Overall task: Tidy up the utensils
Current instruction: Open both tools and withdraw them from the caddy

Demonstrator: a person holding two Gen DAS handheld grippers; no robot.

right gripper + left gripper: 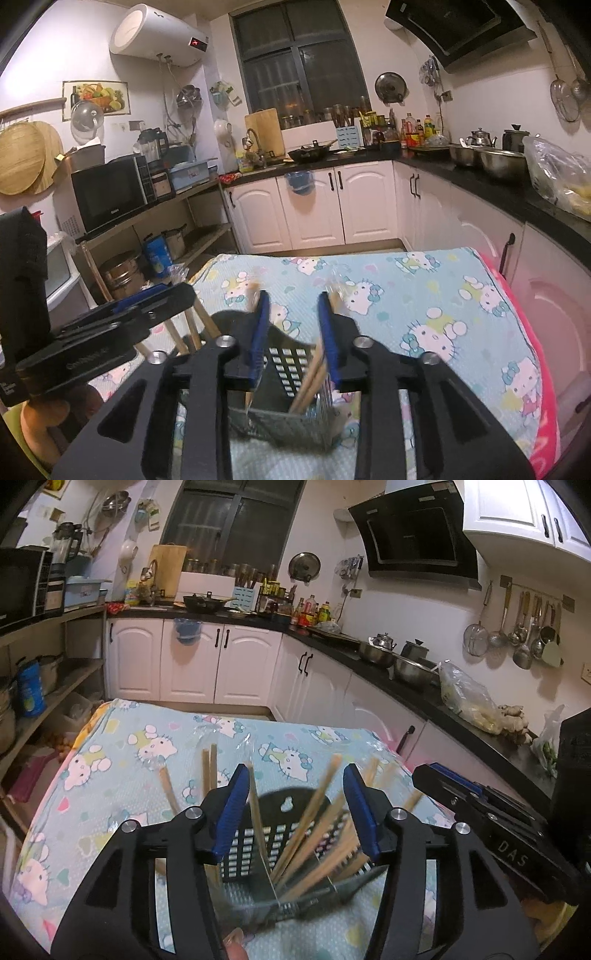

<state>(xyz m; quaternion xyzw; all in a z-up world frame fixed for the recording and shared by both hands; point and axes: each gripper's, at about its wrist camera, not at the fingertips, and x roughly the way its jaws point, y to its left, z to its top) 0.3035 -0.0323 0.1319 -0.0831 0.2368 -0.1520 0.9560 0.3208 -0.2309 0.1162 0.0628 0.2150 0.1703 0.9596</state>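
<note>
Your left hand-held gripper (pixel 295 808) stands about half open and your right hand-held gripper (pixel 293 339) narrower, and neither pad presses on anything, so treat this as the release: let the chopsticks (pixel 314 823) settle into the black slotted basket (pixel 295 834) before you draw back. Lift both hand-held grippers straight up and away, keeping the blue pads clear of the sticks that fan out above the rim, since a brush could tip the light basket. The basket stands on the cartoon-cat cloth (pixel 122 794) over the tabletop, just below and between each pair of jaws; blurred sticks lean up through the left gap. More chopsticks (pixel 208 768) stand at the basket's left side.
</note>
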